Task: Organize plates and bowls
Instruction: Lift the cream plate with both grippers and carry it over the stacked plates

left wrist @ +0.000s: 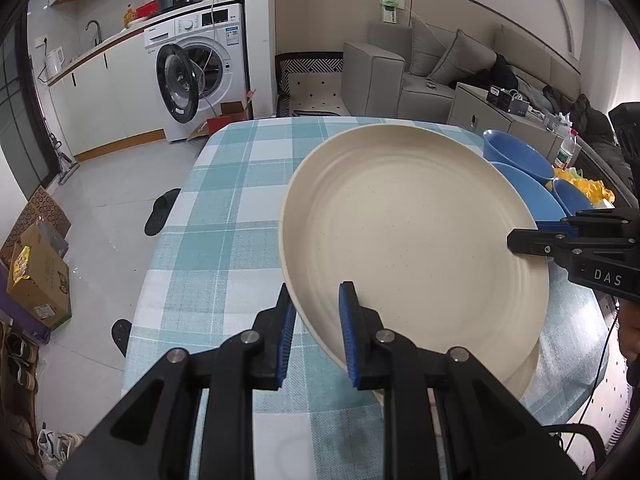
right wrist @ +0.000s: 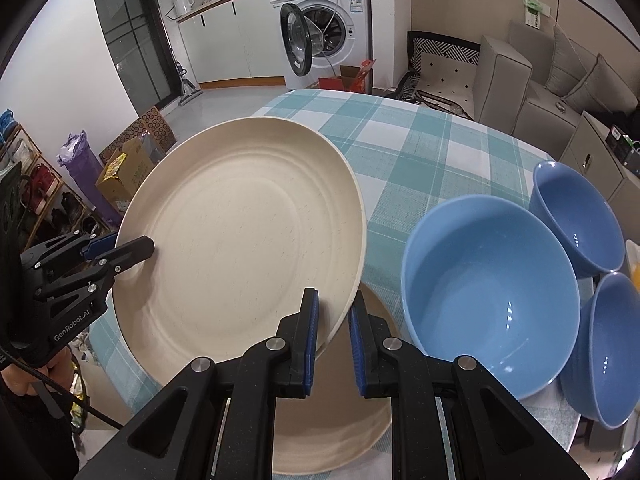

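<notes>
Left wrist view: left gripper [left wrist: 318, 312] clamped on the near rim of a cream plate [left wrist: 408, 232], held tilted above a checked tablecloth [left wrist: 240, 184]. Right gripper [right wrist: 333, 320] clamped on the plate's right rim. A second cream plate [right wrist: 332, 432] lies beneath. Three blue bowls [right wrist: 488, 292] stand clustered just right of the plates.
</notes>
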A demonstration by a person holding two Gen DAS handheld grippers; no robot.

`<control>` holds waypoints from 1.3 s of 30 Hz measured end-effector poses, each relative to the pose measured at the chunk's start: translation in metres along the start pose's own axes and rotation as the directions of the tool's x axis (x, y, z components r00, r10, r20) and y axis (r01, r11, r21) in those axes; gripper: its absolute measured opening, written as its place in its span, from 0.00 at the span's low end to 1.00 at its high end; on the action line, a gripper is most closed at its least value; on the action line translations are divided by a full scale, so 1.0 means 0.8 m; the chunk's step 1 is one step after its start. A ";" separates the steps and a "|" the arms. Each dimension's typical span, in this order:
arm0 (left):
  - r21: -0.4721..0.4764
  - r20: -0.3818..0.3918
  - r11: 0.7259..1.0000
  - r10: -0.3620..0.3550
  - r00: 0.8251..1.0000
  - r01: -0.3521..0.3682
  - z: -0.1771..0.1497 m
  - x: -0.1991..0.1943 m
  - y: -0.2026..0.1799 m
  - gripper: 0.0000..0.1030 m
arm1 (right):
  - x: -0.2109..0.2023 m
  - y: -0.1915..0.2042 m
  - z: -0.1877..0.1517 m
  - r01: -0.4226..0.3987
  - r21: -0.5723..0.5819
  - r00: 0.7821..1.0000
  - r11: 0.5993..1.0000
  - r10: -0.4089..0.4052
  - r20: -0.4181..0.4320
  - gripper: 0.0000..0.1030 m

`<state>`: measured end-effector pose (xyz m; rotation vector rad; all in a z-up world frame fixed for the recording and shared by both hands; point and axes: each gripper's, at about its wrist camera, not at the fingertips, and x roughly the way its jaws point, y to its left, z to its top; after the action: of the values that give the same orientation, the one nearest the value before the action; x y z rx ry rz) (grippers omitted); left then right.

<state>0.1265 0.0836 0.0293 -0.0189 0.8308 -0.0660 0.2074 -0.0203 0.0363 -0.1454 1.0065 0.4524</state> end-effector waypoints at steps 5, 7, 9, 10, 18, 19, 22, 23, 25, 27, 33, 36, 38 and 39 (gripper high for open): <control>0.011 -0.005 1.000 -0.009 1.000 0.009 -0.008 -0.002 -0.012 0.19 | -0.009 -0.004 -0.021 0.004 0.002 1.000 1.000 -0.004 0.004 0.14; 0.020 -0.006 1.000 -0.013 1.000 0.013 -0.012 -0.002 -0.017 0.19 | -0.011 -0.006 -0.028 0.009 0.001 1.000 1.000 -0.009 0.003 0.15; 0.023 -0.009 1.000 -0.015 1.000 0.016 -0.015 -0.001 -0.021 0.19 | -0.013 -0.008 -0.036 0.014 0.001 1.000 1.000 -0.014 0.001 0.15; 0.025 -0.011 1.000 -0.018 1.000 0.018 -0.016 -0.001 -0.023 0.19 | -0.015 -0.007 -0.041 0.017 0.001 1.000 1.000 -0.017 0.002 0.15; 0.037 -0.039 0.999 -0.027 0.999 0.028 -0.031 0.006 -0.034 0.19 | -0.010 -0.011 -0.061 0.023 0.008 1.000 1.000 -0.023 -0.020 0.15; 0.039 -0.043 0.999 -0.028 0.999 0.029 -0.032 0.008 -0.035 0.19 | -0.008 -0.012 -0.064 0.024 0.007 0.999 1.000 -0.023 -0.025 0.15; 0.043 -0.054 0.999 -0.030 0.998 0.032 -0.037 0.011 -0.038 0.19 | -0.004 -0.013 -0.070 0.025 0.011 0.999 1.000 -0.024 -0.033 0.15; 0.045 -0.057 0.998 -0.030 0.998 0.033 -0.038 0.012 -0.038 0.19 | -0.003 -0.014 -0.071 0.024 0.014 0.999 1.000 -0.023 -0.034 0.15; 0.050 -0.064 0.998 -0.029 0.997 0.033 -0.040 0.015 -0.040 0.19 | 0.000 -0.015 -0.075 0.024 0.018 0.999 1.000 -0.023 -0.040 0.15; 0.053 -0.072 0.998 -0.032 0.997 0.035 -0.043 0.018 -0.041 0.19 | 0.005 -0.018 -0.079 0.026 0.020 0.999 0.999 -0.025 -0.047 0.15; 0.065 -0.090 0.997 -0.025 0.996 0.031 -0.051 0.027 -0.048 0.20 | 0.015 -0.022 -0.087 0.046 0.021 0.997 0.999 -0.044 -0.059 0.15; 0.068 -0.097 0.997 -0.024 0.995 0.031 -0.052 0.031 -0.049 0.20 | 0.019 -0.022 -0.089 0.050 0.020 0.997 0.999 -0.049 -0.067 0.15; 0.070 -0.100 0.997 -0.023 0.995 0.030 -0.054 0.033 -0.050 0.20 | 0.023 -0.022 -0.089 0.052 0.020 0.996 0.998 -0.051 -0.075 0.15; 0.072 -0.103 0.997 -0.023 0.994 0.030 -0.055 0.034 -0.051 0.20 | 0.025 -0.023 -0.091 0.056 0.020 0.996 0.998 -0.054 -0.077 0.15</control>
<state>0.1106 0.0417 -0.0188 0.0430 0.9303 -0.1233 0.1675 -0.0541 -0.0208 -0.1711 1.0802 0.3877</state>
